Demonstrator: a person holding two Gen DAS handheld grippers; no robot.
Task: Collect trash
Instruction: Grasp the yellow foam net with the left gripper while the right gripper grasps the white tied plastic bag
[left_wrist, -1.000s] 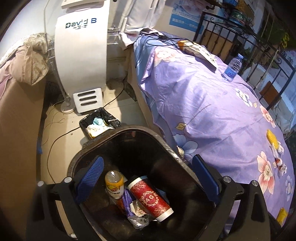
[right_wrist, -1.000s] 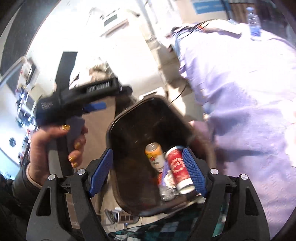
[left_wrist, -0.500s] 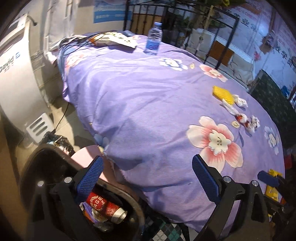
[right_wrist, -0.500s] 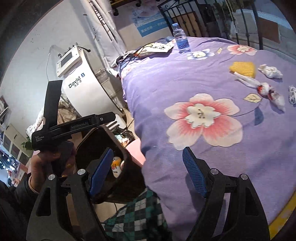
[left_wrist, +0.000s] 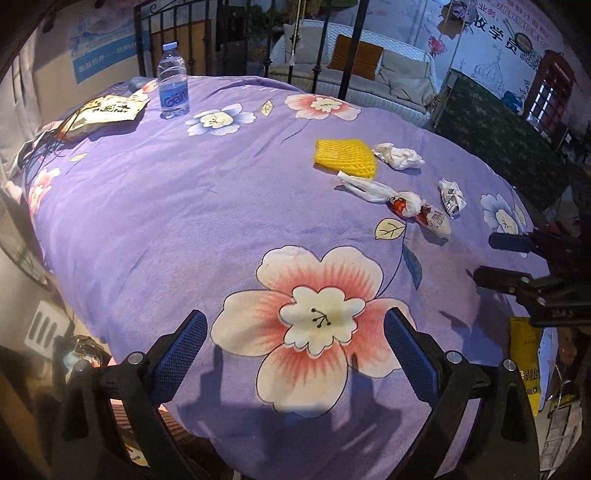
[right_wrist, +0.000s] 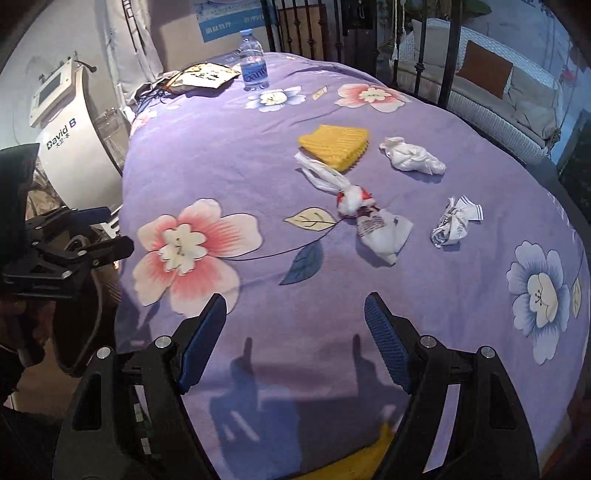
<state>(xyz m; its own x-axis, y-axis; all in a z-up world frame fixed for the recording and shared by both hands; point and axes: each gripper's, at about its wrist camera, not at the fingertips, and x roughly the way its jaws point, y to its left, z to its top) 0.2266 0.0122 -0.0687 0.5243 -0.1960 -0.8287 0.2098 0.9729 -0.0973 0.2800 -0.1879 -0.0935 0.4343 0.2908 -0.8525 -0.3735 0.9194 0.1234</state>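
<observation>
The purple floral bedspread (left_wrist: 184, 221) is filling the field ahead of both claws. The left gripper (left_wrist: 295, 354) is hovering over its near edge, fingers spread wide and grasping nothing. The right gripper (right_wrist: 295, 343) is likewise hanging released and empty. The trash is lying ahead of the right claw, largest first: the yellow foam net (right_wrist: 334, 146), with the white knotted bag (right_wrist: 369, 218) touching its near edge; the white tissue wad (right_wrist: 412, 158) to the right; the crumpled printed paper (right_wrist: 454, 221) nearest on the right. A water bottle (left_wrist: 173, 86) is standing far ahead.
</observation>
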